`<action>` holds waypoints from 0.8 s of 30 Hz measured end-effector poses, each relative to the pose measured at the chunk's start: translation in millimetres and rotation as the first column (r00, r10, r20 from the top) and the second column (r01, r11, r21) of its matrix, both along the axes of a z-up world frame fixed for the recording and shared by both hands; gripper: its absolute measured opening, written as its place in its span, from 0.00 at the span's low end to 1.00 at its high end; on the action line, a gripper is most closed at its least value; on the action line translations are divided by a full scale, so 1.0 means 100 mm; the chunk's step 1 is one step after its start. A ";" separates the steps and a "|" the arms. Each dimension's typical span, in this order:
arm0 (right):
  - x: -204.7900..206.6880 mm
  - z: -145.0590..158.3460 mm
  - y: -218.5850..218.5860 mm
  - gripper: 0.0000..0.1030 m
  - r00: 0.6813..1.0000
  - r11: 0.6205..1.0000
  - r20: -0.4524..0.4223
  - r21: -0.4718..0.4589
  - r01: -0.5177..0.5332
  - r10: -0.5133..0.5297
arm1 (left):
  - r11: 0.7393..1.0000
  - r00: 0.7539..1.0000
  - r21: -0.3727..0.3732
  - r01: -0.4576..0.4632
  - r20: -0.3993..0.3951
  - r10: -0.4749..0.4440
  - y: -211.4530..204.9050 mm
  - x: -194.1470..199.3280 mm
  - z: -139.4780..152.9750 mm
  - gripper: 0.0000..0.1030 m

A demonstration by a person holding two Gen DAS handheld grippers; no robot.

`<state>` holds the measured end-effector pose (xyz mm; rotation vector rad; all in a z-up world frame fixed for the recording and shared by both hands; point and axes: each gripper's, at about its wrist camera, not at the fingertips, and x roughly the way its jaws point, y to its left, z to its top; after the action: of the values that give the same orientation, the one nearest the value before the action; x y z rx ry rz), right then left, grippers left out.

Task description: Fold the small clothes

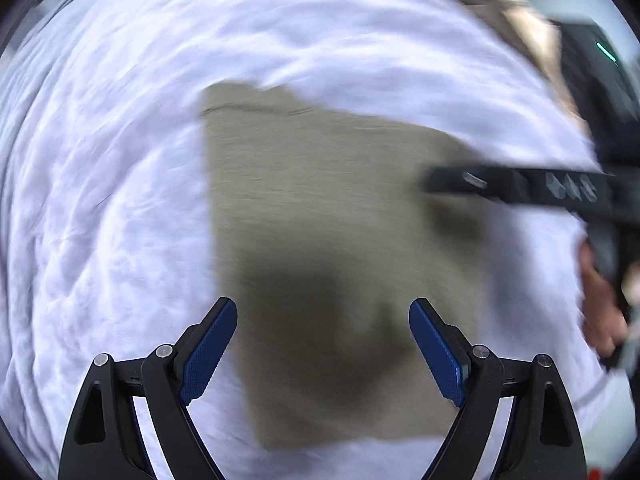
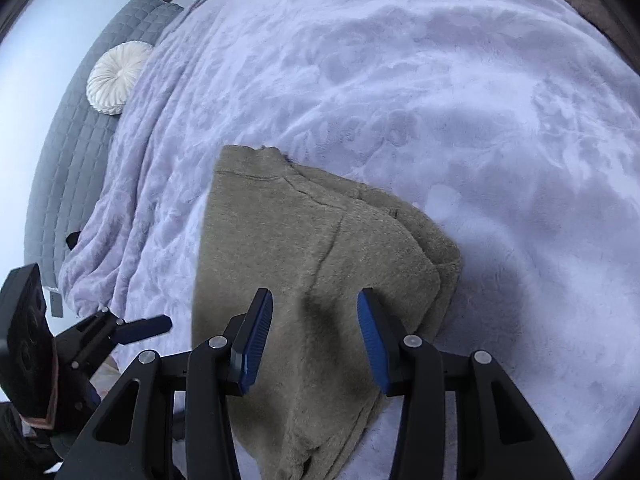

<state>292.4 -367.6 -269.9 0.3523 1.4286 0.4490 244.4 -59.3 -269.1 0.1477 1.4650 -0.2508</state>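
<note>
A bed (image 2: 400, 80) covered by a pale plush blanket (image 1: 100, 200) is seen, with the folded olive garment (image 2: 312, 248) laid on it, long axis running away from both views. The right hand-held gripper (image 2: 316, 336) is held nearest above it, jaws apart; the left hand-held gripper (image 1: 324, 344) is also spread, empty. No writing is legible.

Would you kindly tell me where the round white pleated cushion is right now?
In the right wrist view, the round white pleated cushion sits far upper left, against the grey quilted headboard, beside the lilac plush blanket's edge.
</note>
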 end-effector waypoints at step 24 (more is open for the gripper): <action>-1.40 -0.26 0.25 0.34 0.998 0.999 -0.054 -0.011 -0.034 0.033 | 0.993 0.997 0.107 0.050 -0.056 -0.044 0.62 -0.41 -0.44 0.89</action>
<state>152.3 -342.1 -295.9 0.3332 1.4912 0.4610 203.3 2.2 -313.6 0.2648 1.5307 -0.2149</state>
